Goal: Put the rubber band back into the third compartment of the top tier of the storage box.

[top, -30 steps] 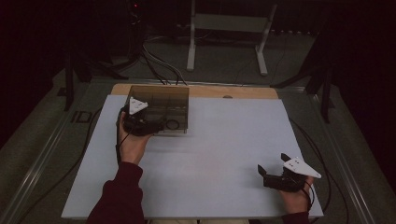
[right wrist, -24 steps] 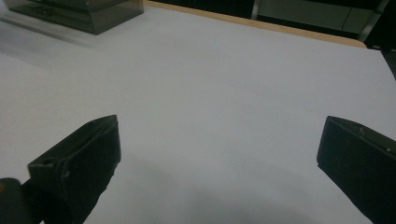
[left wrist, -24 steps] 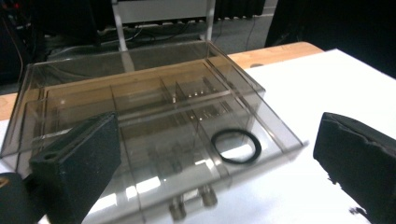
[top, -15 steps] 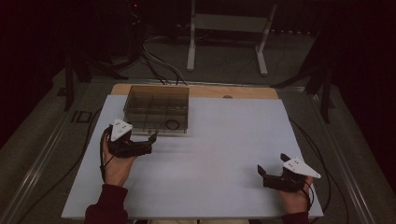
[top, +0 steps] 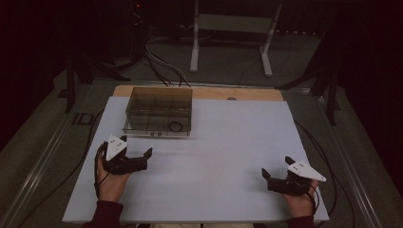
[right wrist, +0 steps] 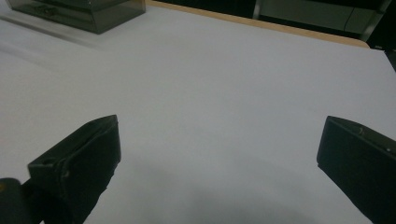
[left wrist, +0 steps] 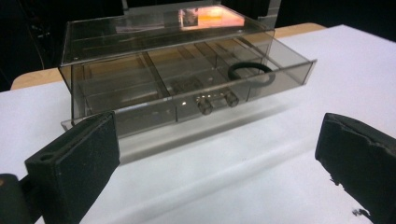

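A smoky clear plastic box (top: pixel 159 107) stands at the table's far left, its drawer (left wrist: pixel 196 100) pulled partly out. A black ring (left wrist: pixel 251 72) lies in the drawer's right compartment, also seen as the ring (top: pixel 176 127), and two small knobs (left wrist: pixel 215 100) sit on the drawer front. My left gripper (top: pixel 137 146) rests near the front left, below the box and apart from it, with its jaws wide open and empty (left wrist: pixel 219 135). My right gripper (top: pixel 276 167) sits near the front right, open and holding nothing (right wrist: pixel 219 135).
The white tabletop (top: pixel 228 142) has a wooden strip (top: pixel 237 93) along its far edge. Cables (top: pixel 161 66) and a white stand (top: pixel 230 28) are on the floor behind the table. A corner of the box (right wrist: pixel 79 11) lies far off to the right gripper's upper left.
My left gripper has drawn back from the front of the box toward the near left of the table. The right gripper has stayed where it was.
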`<state>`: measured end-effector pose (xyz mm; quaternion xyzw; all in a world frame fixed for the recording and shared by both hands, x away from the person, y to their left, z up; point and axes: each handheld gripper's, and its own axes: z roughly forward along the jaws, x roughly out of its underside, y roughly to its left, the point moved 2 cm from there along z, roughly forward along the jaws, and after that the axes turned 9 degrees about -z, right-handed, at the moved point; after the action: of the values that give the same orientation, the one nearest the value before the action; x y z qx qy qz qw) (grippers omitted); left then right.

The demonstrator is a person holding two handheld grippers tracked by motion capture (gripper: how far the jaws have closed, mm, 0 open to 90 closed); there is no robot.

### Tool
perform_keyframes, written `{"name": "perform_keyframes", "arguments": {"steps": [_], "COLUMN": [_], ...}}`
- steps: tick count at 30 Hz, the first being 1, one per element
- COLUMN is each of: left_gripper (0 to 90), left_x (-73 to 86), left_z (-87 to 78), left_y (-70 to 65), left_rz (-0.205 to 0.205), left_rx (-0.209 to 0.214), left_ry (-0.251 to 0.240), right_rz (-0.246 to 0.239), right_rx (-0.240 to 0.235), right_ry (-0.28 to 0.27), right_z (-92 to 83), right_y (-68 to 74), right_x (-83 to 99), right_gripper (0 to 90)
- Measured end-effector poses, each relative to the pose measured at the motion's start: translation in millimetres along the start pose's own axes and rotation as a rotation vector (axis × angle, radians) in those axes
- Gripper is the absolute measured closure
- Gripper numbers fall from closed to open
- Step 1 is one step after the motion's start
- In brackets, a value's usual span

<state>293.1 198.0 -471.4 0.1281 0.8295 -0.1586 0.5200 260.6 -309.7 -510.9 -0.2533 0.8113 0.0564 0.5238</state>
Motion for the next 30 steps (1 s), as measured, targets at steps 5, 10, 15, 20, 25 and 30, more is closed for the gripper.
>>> {"name": "perform_keyframes", "arguments": {"steps": [5,10,15,20,25,30], "left_gripper": [0.7,0.7,0.7,0.7,0.6,0.6], "left_x": [4.7,12.4,23.6,32.3,38.5,39.0], "left_z": [-4.2,-7.6,-13.2,-19.7,-22.8,-24.0], "left_y": [2.1,4.1,10.1,15.4,17.1,15.9], "left_rz": [-0.009,-0.004,-0.017,-0.044,-0.047,-0.043], "left_rx": [0.002,0.001,-0.003,-0.013,-0.024,-0.035], "left_ry": [-0.023,-0.025,-0.043,-0.065,-0.088,-0.092], "right_rz": [-0.003,-0.005,-0.003,-0.002,-0.003,-0.003], "right_rx": [-0.002,-0.003,-0.004,-0.006,-0.009,-0.008], "right_ry": [0.0,-0.006,-0.01,-0.012,-0.014,-0.001], "right_z": [0.4,-0.1,-0.4,0.1,-0.7,0.8], "right_y": [0.7,0.4,-0.1,1.0,0.6,1.4], "right_x": [-0.1,-0.3,-0.5,-1.3,-1.8,-1.3], "right_gripper": [0.1,0.1,0.1,0.1,0.1,0.1]}}
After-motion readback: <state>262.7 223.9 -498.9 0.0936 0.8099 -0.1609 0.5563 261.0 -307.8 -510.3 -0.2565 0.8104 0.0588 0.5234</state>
